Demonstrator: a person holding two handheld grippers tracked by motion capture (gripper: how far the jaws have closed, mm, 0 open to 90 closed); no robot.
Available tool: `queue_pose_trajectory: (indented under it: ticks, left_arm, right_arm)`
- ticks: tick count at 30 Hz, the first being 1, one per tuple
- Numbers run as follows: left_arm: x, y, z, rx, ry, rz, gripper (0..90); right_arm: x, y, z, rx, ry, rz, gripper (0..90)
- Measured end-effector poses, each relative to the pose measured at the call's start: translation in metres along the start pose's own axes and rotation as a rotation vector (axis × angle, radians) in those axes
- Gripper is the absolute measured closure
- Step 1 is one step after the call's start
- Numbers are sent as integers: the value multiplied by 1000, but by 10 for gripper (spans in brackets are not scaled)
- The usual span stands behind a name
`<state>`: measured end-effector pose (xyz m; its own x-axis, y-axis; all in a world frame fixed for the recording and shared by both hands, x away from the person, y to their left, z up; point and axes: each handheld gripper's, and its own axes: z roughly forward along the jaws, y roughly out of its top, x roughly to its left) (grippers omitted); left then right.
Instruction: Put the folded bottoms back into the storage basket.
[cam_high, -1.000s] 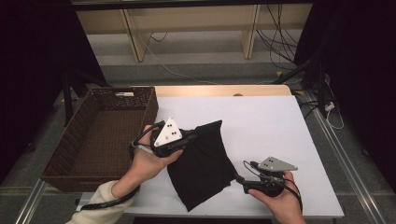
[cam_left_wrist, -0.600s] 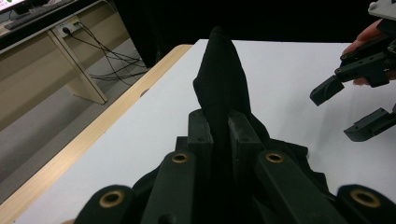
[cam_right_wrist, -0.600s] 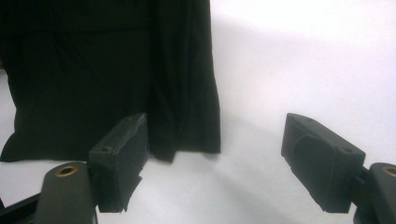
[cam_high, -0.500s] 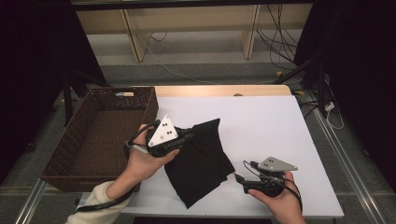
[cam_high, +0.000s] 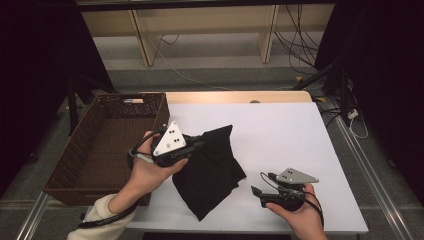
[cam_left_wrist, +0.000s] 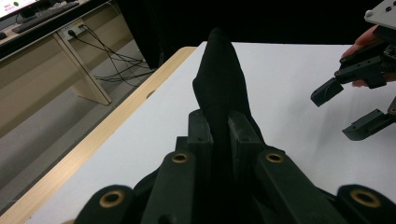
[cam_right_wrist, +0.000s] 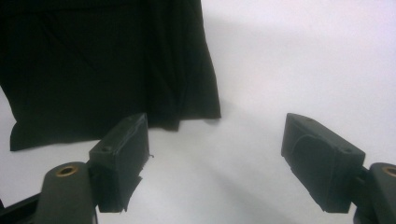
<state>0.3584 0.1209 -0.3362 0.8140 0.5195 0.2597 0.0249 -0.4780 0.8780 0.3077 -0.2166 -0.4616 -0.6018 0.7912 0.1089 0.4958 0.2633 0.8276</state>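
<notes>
Fingers (cam_left_wrist: 201, 135) of the left gripper (cam_left_wrist: 219, 133) are clamped on a fold of the black cloth (cam_high: 212, 167), while the right gripper (cam_right_wrist: 215, 156) holds its jaws wide apart with nothing between them

Most of the black cloth lies on the white table (cam_high: 290, 135), spread from the middle toward the near edge, with one corner lifted where the left gripper (cam_high: 197, 145) pinches it, just beside the brown wicker basket (cam_high: 100, 150) at the table's left end. In the left gripper view the cloth (cam_left_wrist: 219, 79) rises as a narrow peak between the two pads. The right gripper (cam_high: 256, 192) rests low near the front edge, just right of the cloth's lower hem, its open jaws pointing at the hem (cam_right_wrist: 112, 70) without touching it
</notes>
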Motion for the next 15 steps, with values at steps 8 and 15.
queue_pose_trajectory:
  ticks: [8,15]
  left_arm:
    - [3,0,-6,-10,7,-7,813]
    - [6,1,-11,-13,10,-11,813]
  right_arm:
    - [0,0,0,0,0,2,241]
    - [0,0,0,1,-1,0,240]
